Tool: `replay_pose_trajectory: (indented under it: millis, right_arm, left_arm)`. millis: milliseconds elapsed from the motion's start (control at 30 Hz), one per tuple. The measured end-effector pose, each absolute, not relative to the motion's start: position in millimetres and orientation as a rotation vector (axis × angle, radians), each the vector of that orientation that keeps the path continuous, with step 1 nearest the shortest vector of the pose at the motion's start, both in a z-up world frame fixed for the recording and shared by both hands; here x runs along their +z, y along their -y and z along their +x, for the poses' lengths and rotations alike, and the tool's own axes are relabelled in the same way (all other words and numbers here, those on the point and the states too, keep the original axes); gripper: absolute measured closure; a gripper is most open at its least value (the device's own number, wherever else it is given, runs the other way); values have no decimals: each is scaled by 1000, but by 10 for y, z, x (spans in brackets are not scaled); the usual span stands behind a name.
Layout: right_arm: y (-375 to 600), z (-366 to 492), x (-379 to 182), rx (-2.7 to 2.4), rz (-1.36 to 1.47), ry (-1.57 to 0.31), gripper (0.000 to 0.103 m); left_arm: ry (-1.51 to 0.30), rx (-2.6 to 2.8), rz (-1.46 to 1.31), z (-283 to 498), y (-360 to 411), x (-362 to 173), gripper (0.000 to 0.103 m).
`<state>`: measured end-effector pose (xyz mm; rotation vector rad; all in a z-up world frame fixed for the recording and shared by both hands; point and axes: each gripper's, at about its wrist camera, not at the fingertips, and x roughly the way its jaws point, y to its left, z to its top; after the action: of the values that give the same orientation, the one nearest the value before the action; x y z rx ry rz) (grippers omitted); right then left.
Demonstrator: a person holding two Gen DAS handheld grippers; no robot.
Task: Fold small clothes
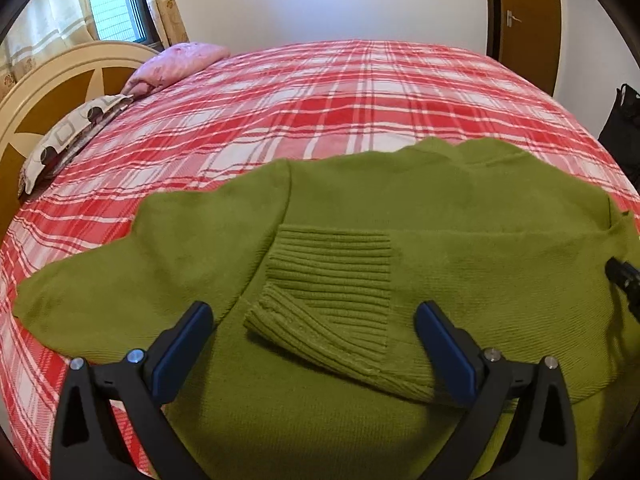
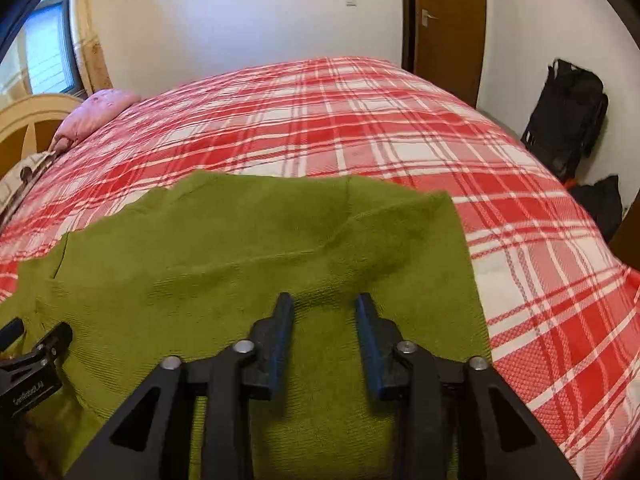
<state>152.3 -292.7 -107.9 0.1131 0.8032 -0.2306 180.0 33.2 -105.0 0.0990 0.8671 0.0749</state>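
A green knit sweater (image 1: 460,240) lies flat on the red plaid bedspread (image 1: 320,100). One sleeve is folded across its body, and its ribbed cuff (image 1: 332,276) lies just ahead of my left gripper (image 1: 314,312), which is open wide and empty above the sweater. The other sleeve (image 1: 100,272) stretches out to the left. In the right wrist view the sweater (image 2: 260,248) fills the foreground. My right gripper (image 2: 324,300) hovers over its right part, jaws partly open and empty. The left gripper's body (image 2: 32,368) shows at the left edge.
Two pillows (image 1: 176,64) lie by the wooden headboard (image 1: 60,84) at the far left. A brown door (image 2: 448,20) stands behind the bed. Black bags (image 2: 568,120) stand on the floor to the right. The bedspread (image 2: 520,220) extends right of the sweater.
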Motion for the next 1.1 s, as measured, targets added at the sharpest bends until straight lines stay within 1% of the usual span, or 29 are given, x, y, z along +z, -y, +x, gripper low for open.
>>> replay_pose_trajectory:
  millis: [100,233,333,533,633,733,833,900,1000,1100]
  right_arm:
    - [2851,1541,-1100,-218,74,-818,50]
    - [2811,1530,-1107,-224,57,-811,50]
    - [2864,1507,-1096,-206,90,-800,50]
    - [2890,1497,-1092,-193,115,-791,49]
    - [2874,1494,-1097,-198,103,-794,49]
    - [2874,1493,-1096,-198,101,-795,49]
    - [2869,1495,-1094,-197,102,-796,49]
    - [2868,1496,-1095,-198,100,-796,49]
    - [2864,1496,-1096,-200,96,-798,49]
    - [2854,1501,-1099,-203,89,-800,49]
  left_arm:
    - [-875,67,64,1827,-358,-1073,0]
    - [-879,50,35,1808,-410,-1067,0]
    - [-855,60,32,1712,-537,-959,0]
    - [-769,195,-184,1409,-1475,-692,0]
    - [-722,367,-203,1313,-1989,-620,0]
    - [-718,491,-210,1289,-2449,-595,0]
    - [-735,597,-302,1293,-2945,-640,1]
    - [-745,646,-375,1326,-3261,-712,7]
    - [-789,683,-441,1418,-3529,-874,12]
    - [-857,718,-544,1504,-3760,-1104,14]
